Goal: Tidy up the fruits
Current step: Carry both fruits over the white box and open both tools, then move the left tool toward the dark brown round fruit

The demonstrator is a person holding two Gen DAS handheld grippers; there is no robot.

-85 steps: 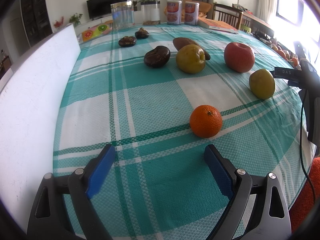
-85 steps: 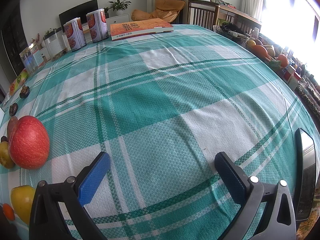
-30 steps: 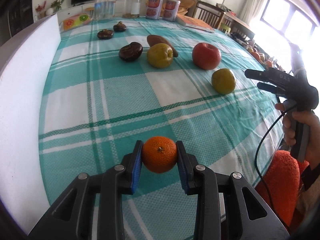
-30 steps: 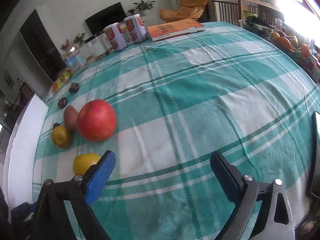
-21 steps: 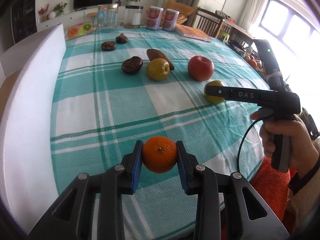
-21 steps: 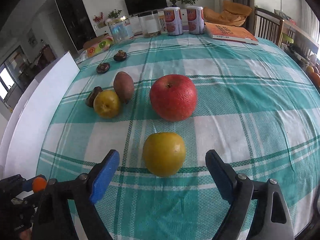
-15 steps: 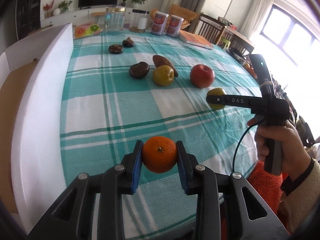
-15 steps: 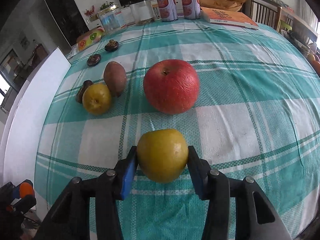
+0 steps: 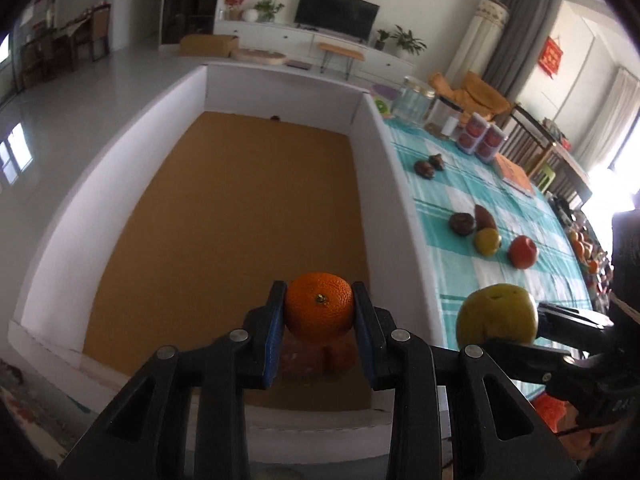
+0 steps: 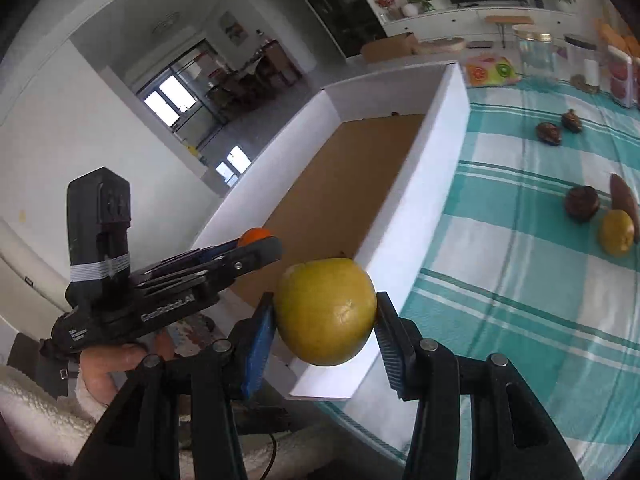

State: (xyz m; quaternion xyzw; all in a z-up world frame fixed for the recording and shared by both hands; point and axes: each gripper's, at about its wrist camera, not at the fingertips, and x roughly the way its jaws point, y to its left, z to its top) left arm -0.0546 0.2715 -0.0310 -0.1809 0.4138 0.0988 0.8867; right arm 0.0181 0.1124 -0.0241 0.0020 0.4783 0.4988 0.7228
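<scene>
My left gripper [image 9: 319, 312] is shut on an orange [image 9: 319, 307] and holds it above the near end of a white-walled box with a brown floor [image 9: 224, 216]. My right gripper [image 10: 325, 324] is shut on a yellow-green pear [image 10: 326, 312] and holds it in the air over the box's near right wall [image 10: 404, 248]. In the left wrist view the pear [image 9: 497, 314] hangs to the right of the orange. On the checked tablecloth [image 9: 516, 208] lie a red apple [image 9: 523, 252], a second yellow pear [image 9: 487, 241] and several dark brown fruits [image 9: 462, 224].
Glass jars [image 9: 414, 101] and red cans [image 9: 482, 141] stand at the table's far end, with an orange book [image 9: 516, 174] beside them. The box is empty except for a small dark speck [image 9: 274, 118] at its far wall. Chairs and more fruit stand at the far right.
Both grippers have lifted their fruit off the table and swung left to the white box. The right gripper closed on the pear half a second ago.
</scene>
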